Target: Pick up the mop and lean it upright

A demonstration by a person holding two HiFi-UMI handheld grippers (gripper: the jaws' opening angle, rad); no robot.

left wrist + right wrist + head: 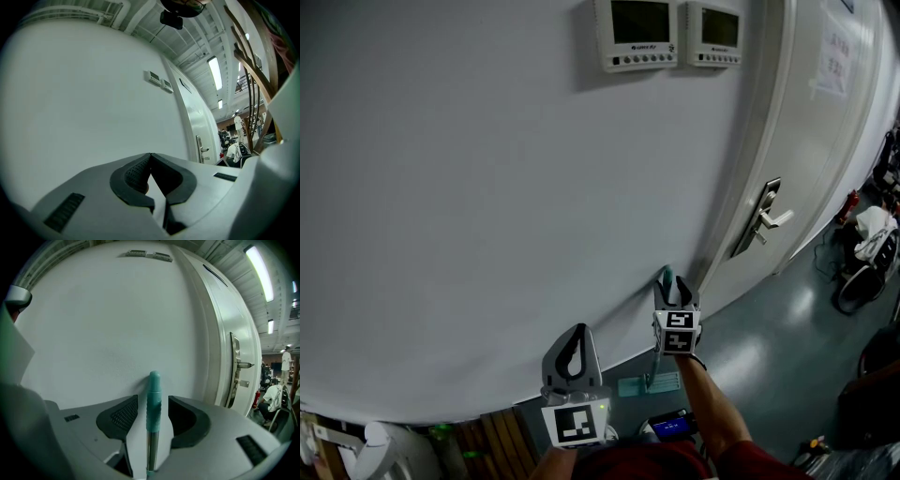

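Observation:
The mop's handle, a metal shaft topped by a teal grip (pixel 153 394), stands upright with its tip (pixel 667 276) resting against the white wall (pixel 487 206). My right gripper (pixel 677 292) is open around that grip. Its jaws sit on either side of the handle (pixel 153 399) with a gap on each side. A pale teal flat piece (pixel 649 383) lies low by the foot of the wall below the handle. My left gripper (pixel 573 351) hangs to the left, apart from the mop and pointed at the wall. Its jaws (pixel 150 157) are shut with nothing between them.
A white door with a metal lever handle (pixel 766 217) stands just right of the mop. Two control panels (pixel 637 33) hang high on the wall. A bicycle and clutter (pixel 867 253) stand on the floor at far right. Wooden slats (pixel 492 436) lie at bottom left.

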